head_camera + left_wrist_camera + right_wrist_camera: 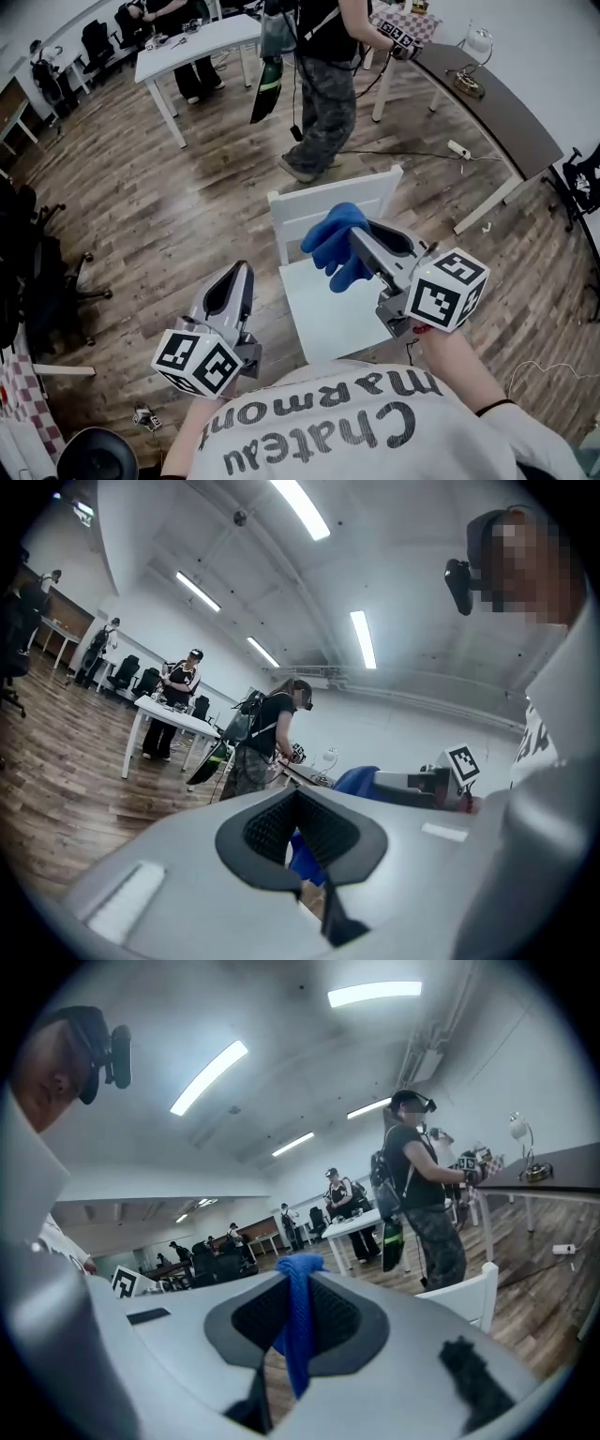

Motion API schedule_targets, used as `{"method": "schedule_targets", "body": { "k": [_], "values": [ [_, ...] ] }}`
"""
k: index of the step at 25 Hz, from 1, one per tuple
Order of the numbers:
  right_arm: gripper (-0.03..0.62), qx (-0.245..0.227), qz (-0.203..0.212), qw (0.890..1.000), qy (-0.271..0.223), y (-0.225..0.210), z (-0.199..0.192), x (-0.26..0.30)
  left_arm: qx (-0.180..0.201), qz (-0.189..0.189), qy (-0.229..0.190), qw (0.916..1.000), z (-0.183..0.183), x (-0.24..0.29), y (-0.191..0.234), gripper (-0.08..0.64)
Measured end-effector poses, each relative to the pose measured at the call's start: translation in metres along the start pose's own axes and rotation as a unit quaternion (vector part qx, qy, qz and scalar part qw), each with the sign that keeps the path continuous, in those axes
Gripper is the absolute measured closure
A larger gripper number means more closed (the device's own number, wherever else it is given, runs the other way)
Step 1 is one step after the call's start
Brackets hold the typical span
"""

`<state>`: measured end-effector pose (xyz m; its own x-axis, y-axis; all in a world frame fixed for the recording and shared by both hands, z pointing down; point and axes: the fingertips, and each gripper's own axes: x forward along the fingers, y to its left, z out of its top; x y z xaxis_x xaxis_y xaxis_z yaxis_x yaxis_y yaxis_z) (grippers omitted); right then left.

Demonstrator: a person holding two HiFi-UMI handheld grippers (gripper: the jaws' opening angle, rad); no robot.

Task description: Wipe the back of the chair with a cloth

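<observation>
White chair [328,319] stands at our twelve o'clock, its back [328,202] on the far side, not yet touched. Above the seat, the right gripper [356,239] pinches the blue cloth [330,248]. At eight o'clock, the left gripper [246,269] is closed on nothing. Next, we judge, the cloth must travel forward onto the back.

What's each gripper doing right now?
Left gripper: closed, holding nothing.
Right gripper: closed on the blue cloth.

Person [323,84] standing on wood floor [169,206]; white table [192,42] nearby; lamp [476,45] on dark table [506,117].
</observation>
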<state>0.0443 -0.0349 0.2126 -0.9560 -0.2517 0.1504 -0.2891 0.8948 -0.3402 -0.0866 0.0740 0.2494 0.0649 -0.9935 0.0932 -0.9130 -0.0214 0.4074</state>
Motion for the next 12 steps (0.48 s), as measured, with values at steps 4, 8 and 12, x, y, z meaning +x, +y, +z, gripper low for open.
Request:
{"method": "schedule_targets", "body": {
  "k": [4,8,12],
  "values": [
    [0.530,0.007,0.027,1.000,0.010,-0.020,-0.008,0.022,0.005,0.010,0.007,0.9999,-0.009,0.023,0.000,0.554],
    [0.530,0.018,0.038,0.999,0.010,-0.027,-0.020,0.049,0.013,0.014,0.038,0.9991,-0.020,0.034,0.008,0.554],
    [0.531,0.013,0.042,0.999,-0.013,-0.026,-0.024,0.075,0.007,0.010,0.040,0.9991,-0.018,0.049,0.032,0.554]
  ]
}}
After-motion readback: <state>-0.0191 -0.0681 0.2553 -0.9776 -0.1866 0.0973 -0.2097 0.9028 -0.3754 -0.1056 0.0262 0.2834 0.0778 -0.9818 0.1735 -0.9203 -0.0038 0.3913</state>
